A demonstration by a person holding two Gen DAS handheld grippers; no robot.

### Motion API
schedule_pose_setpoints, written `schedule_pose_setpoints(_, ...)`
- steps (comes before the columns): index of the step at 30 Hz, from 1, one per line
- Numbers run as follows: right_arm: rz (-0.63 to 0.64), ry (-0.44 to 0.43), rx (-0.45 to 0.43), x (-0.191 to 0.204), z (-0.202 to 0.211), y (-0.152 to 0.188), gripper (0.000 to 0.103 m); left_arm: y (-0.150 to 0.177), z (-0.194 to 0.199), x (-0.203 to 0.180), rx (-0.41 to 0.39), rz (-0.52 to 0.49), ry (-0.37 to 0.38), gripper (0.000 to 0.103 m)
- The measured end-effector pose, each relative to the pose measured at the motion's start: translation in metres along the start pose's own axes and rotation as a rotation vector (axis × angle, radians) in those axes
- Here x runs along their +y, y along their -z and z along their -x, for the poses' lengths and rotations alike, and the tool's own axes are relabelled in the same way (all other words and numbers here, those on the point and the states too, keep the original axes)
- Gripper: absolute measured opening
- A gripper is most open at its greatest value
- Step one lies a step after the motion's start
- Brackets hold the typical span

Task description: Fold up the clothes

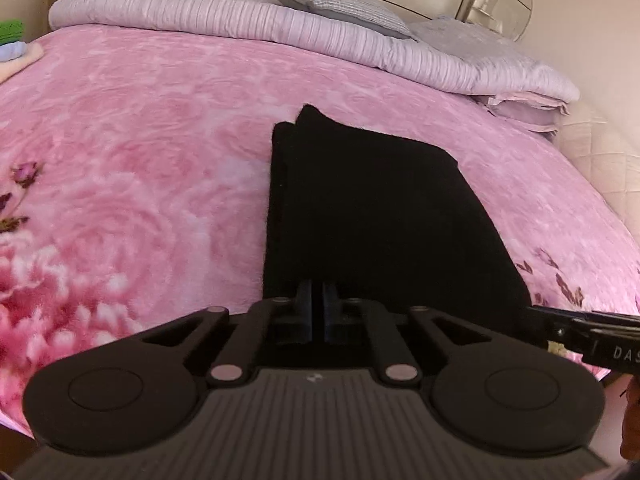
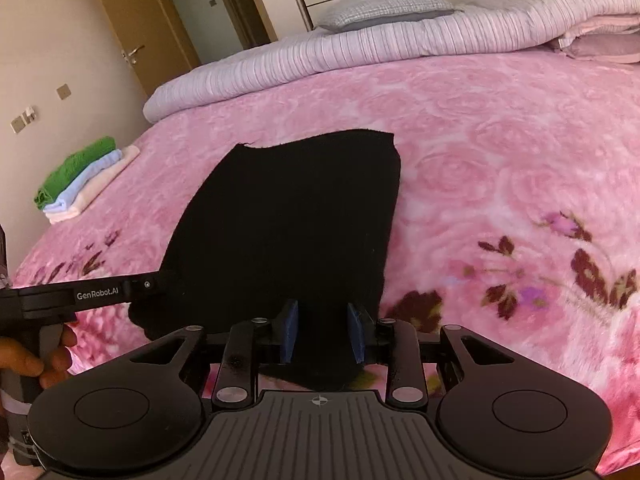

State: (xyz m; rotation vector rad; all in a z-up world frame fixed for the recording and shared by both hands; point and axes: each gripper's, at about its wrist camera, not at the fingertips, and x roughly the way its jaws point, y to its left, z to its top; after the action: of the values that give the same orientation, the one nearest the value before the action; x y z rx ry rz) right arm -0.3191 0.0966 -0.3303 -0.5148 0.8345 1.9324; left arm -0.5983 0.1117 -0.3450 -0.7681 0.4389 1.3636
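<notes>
From the left wrist camera, a folded black knitted garment (image 1: 372, 208) lies on a bed covered by a pink fleece blanket with a rose print (image 1: 140, 152). The left gripper (image 1: 319, 300) sits at the garment's near edge, its two dark fingers (image 1: 305, 300) pressed almost together; whether they pinch a layer of the black cloth cannot be told, since black lies against black. The tip of the right gripper (image 1: 584, 330) enters from the right edge, touching the garment's near right corner. Behind the garment a pale lilac ribbed quilt (image 1: 248, 16) is bunched along the head of the bed, with a grey checked pillow (image 1: 340, 4) on it.

From the right wrist camera, the same black garment (image 2: 296, 216) spreads ahead, its far edge uneven. The right gripper (image 2: 323, 334) has its blue-padded fingers (image 2: 290, 332) spread partway with the garment's near edge lying between them; the pads stand apart from the cloth at the sides. The left gripper (image 2: 154, 284) reaches in from the left and meets the garment's near left corner, held by a hand (image 2: 36, 358). Well apart, by the bed's left edge, rests a small stack of folded cloths in green, blue and cream (image 2: 80, 180).
</notes>
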Motion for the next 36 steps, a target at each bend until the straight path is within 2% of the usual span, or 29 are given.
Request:
schedule_pose_setpoints(4,-0.02,-0.002,-0.005,0.001,0.014,0.002,0.031,-0.004,0.021,-0.01,-0.002,-0.004,-0.023,0.008)
schedule_pose_setpoints(6,-0.053,-0.002,-0.012,0.002,0.024,0.007,0.031,0.001,0.036,-0.008,-0.006,0.018,-0.029,0.015)
schedule_pose_setpoints(9,-0.064,0.036,0.009,0.004,0.034,0.016,0.031,0.008,0.057,-0.006,-0.003,0.042,-0.036,0.016)
schedule_pose_setpoints(13,-0.112,0.101,0.05,0.001,0.039,0.024,0.031,0.021,0.078,-0.011,0.044,0.054,-0.065,0.021)
schedule_pose_setpoints(15,-0.129,0.131,0.058,0.001,0.042,0.023,0.031,0.024,0.086,-0.017,0.062,0.048,-0.084,0.027)
schedule_pose_setpoints(20,-0.114,0.18,0.055,0.012,0.052,0.019,0.031,0.028,0.102,-0.037,0.07,0.002,-0.117,0.028)
schedule_pose_setpoints(29,-0.083,0.188,0.056,0.03,0.065,0.026,0.032,0.041,0.13,-0.063,0.055,-0.068,-0.162,0.031)
schedule_pose_setpoints(36,-0.038,0.208,0.049,0.047,0.079,0.03,0.032,0.051,0.15,-0.075,0.031,-0.101,-0.158,0.032)
